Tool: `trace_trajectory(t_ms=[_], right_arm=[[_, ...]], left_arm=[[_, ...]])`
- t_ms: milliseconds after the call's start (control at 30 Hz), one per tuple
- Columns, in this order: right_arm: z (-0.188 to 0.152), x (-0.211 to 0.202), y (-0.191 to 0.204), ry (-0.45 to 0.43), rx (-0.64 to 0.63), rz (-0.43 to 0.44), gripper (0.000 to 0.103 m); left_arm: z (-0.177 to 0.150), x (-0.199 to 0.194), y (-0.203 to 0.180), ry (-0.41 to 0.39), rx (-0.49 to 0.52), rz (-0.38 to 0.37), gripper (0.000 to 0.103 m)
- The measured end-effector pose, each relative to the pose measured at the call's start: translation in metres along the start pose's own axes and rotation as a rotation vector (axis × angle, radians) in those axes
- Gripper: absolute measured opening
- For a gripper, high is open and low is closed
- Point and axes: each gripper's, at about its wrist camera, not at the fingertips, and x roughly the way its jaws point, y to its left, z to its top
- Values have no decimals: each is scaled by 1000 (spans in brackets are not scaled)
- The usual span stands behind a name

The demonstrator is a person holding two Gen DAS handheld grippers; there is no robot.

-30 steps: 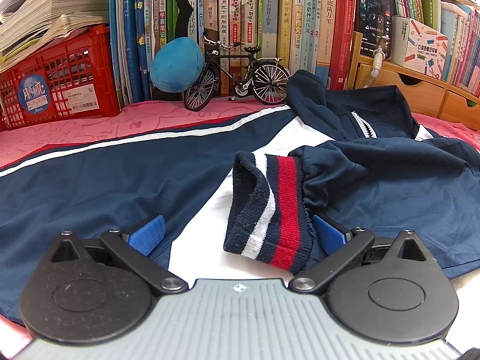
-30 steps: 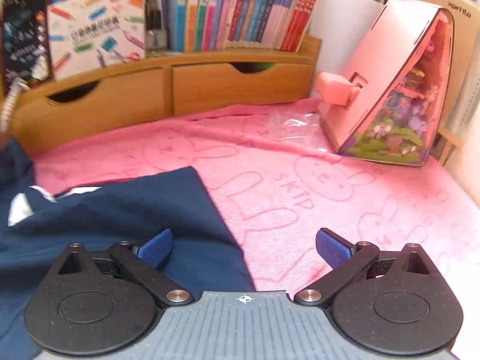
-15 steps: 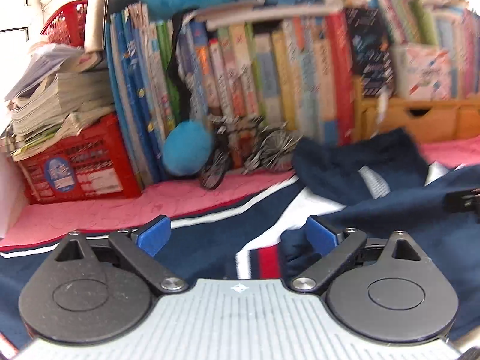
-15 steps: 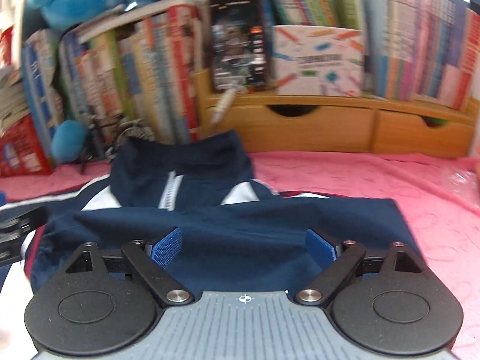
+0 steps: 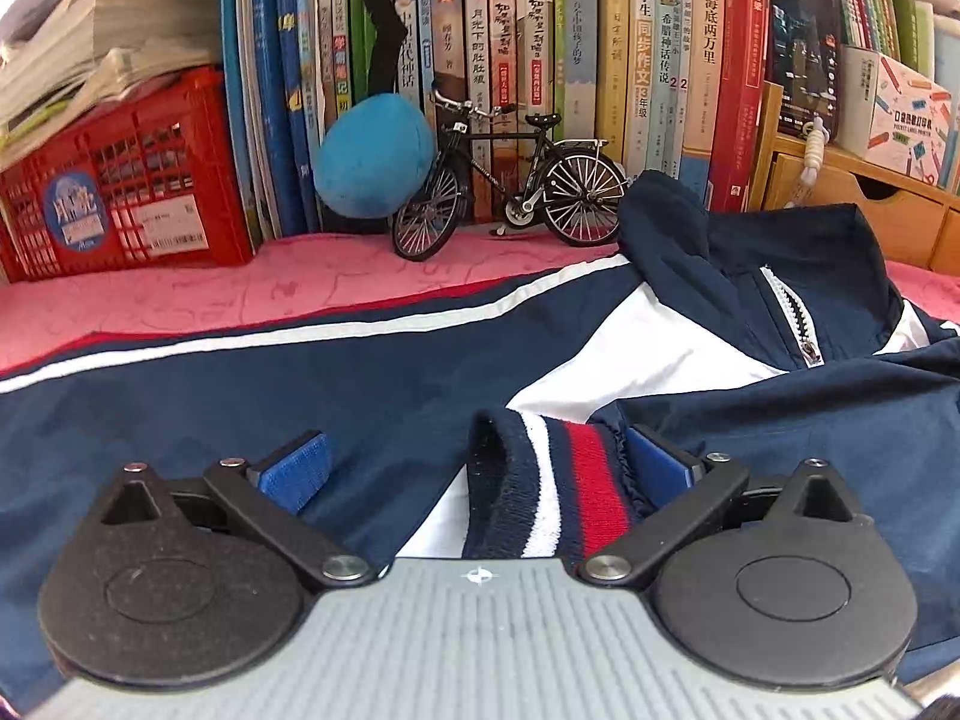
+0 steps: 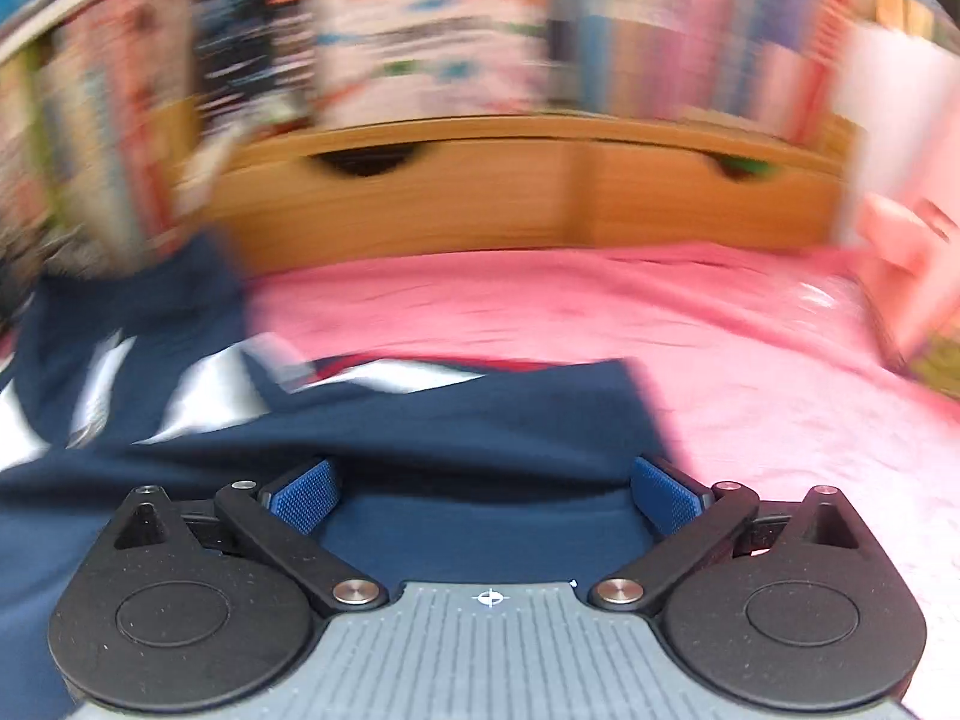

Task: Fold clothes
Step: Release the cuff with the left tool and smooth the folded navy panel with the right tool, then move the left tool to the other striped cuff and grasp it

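A navy jacket (image 5: pixel 252 402) with white panels and a red-and-white side stripe lies spread on the pink cloth. Its collar and zip (image 5: pixel 792 324) sit at the right. One sleeve is folded across the body, and its striped knit cuff (image 5: pixel 558 480) lies between the fingers of my left gripper (image 5: pixel 474 468), close to the right pad. That gripper is open, low over the fabric. The right wrist view is heavily blurred. There my right gripper (image 6: pixel 485 495) is open over the navy fabric (image 6: pixel 456 438), near the jacket's right edge.
A row of books (image 5: pixel 540 60) lines the back, with a red crate (image 5: pixel 120 198), a blue plush ball (image 5: pixel 372 156) and a model bicycle (image 5: pixel 504 180) in front. Wooden drawers (image 6: pixel 510 192) stand behind the pink cloth (image 6: pixel 750 360); a pink toy house (image 6: pixel 900 210) stands at right.
My left gripper rose and tilted up, then came back down around the cuff. My right gripper swung left over the jacket and is now moving fast, blurring its view.
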Motion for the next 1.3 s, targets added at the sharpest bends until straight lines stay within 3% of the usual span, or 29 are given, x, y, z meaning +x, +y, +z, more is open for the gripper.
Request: trace_trajectory(t_ms=[33,100,200,300,533,733,867,1133,1300], right_arm=[[1,-3,-6,8,37,-48,101],[-3,-20,-11,-8,66,0,97],[-17,-55,-4,-34,15,212,98],[-32,-84,15,-16,-74,344,100],[-68,-131,47,32,-233,482,103],[-94,-148,63,67,-320,541,103],[-108,-150,73,48,-405,516,103],[-122,-149,72,-15,-403,526,103],[-123,-149,71,-24,-394,527,103]], left_arm=[[0,1,1,4,-9,-6,103],[1,2,4,12,-27,-18,103],[1,4,8,25,-54,-36,103],[8,2,18,34,-80,-80,100],[20,-71,74,-77,-153,-139,100],[-10,-95,147,-91,-229,87,101],[-31,-93,190,-50,-338,255,101],[-49,-87,246,-39,-512,415,101],[-48,-73,294,-44,-557,603,103]])
